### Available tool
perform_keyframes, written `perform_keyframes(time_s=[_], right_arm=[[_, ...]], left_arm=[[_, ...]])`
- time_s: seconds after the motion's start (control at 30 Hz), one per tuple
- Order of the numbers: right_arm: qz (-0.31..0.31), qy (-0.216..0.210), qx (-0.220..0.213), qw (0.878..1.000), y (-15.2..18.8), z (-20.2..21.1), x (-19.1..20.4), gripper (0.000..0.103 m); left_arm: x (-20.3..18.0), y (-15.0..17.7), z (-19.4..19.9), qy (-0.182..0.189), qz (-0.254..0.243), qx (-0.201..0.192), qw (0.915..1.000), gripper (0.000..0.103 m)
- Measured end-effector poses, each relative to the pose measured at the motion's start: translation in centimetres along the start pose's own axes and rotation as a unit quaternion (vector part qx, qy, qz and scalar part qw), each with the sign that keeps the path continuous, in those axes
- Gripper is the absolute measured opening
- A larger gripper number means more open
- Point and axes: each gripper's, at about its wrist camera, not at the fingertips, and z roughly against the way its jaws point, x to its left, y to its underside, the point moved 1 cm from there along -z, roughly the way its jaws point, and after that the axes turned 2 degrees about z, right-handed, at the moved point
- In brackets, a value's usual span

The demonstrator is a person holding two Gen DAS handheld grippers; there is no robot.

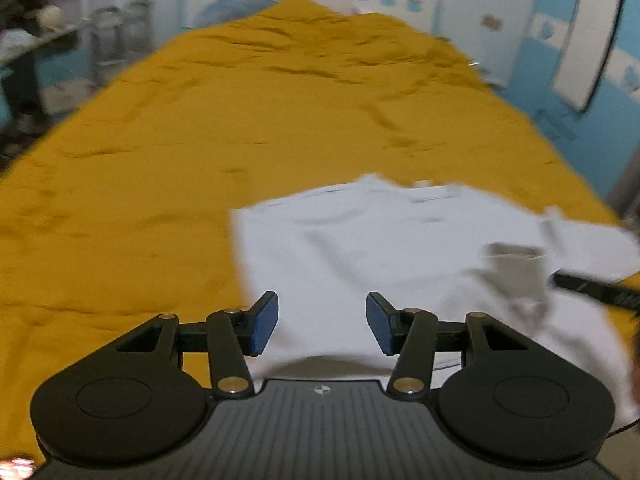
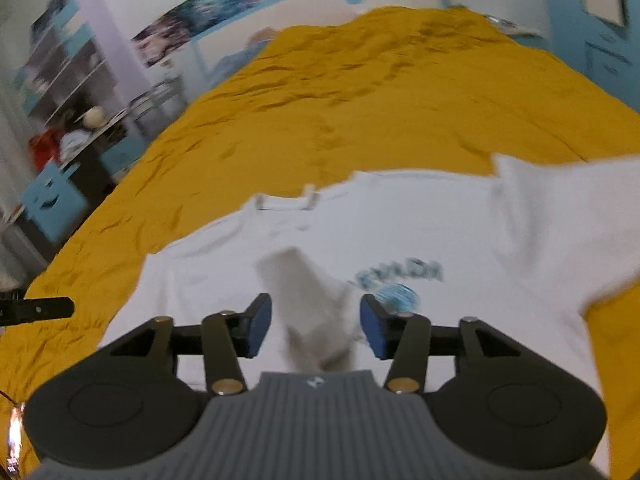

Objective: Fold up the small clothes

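A small white T-shirt (image 1: 360, 248) lies spread on a mustard-yellow bed cover (image 1: 200, 120). My left gripper (image 1: 322, 322) is open and empty above the shirt's near left part. In the right wrist view the shirt (image 2: 400, 232) shows a blue print (image 2: 400, 280) and a neck label at its far edge. My right gripper (image 2: 316, 326) is open, and a raised grey-white flap of the shirt (image 2: 308, 300) stands between its fingers, not clamped. The right gripper's finger (image 1: 592, 290) shows at the right edge of the left view. The left gripper's finger (image 2: 40, 310) shows at the left edge of the right view.
The yellow cover (image 2: 360, 100) runs far back to a white and blue wall. Shelves and a blue box (image 2: 52, 200) stand left of the bed. A blue cabinet (image 2: 600, 52) stands at the right.
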Motion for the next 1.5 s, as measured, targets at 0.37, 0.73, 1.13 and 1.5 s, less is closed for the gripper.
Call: perform_keyframes(time_s=[0.37, 0.73, 1.13, 1.5], right_arm=[[0.025, 0.047, -0.009, 0.999, -1.9, -0.4, 0.4, 0.001], [-0.063, 0.13, 0.068, 0.987, 5.7, 3.3, -9.1, 0.0], [-0.153, 0.047, 0.043, 0.986, 2.0, -0.3, -11.6, 0.025], [-0.109, 0.041, 0.031, 0.993, -1.4, -3.4, -9.6, 0.0]], left_arm=[[1.5, 5.7, -6.3, -0.033, -0.06, 0.064, 0.9956, 0.06], [3.6, 6.4, -8.7, -0.018, 0.009, 0.053, 0.9984, 0.032], [4.1, 6.6, -8.8, -0.022, 0.029, 0.056, 0.9978, 0.032], [4.5, 6.6, -9.0, -0.025, 0.046, 0.049, 0.9974, 0.013]])
